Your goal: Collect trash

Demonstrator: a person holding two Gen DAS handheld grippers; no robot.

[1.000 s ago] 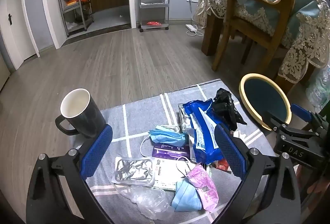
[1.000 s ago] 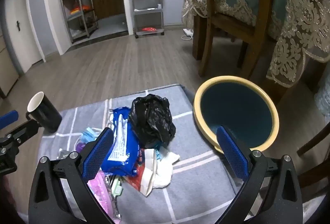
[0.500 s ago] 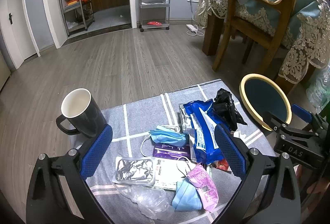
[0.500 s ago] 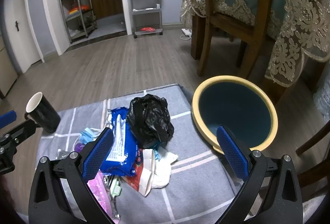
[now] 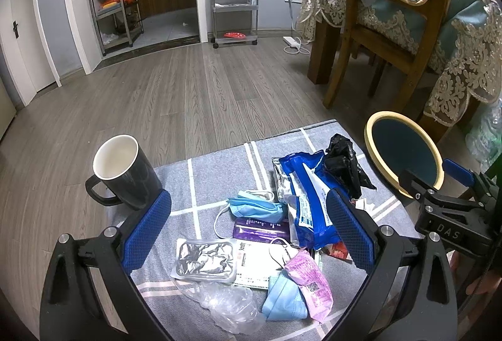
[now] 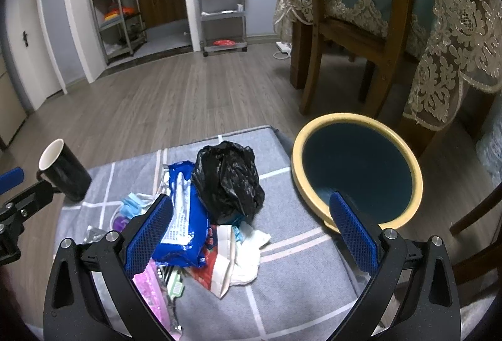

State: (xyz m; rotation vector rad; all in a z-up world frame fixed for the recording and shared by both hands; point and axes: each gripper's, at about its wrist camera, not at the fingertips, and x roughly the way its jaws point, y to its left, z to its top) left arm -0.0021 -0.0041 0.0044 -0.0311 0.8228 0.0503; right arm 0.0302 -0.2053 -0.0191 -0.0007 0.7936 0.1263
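Glossy mug (image 5: 124, 171) — woven cloth mat (image 5: 216, 174)

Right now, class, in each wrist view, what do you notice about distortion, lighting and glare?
Left wrist view: fisheye bends the doorway and floorboards, corners go black; dim indoor light, mild glare on the foil pouch. Right wrist view: same curving and dark corners; soft sheen on the black plastic bag; bin interior is dark.
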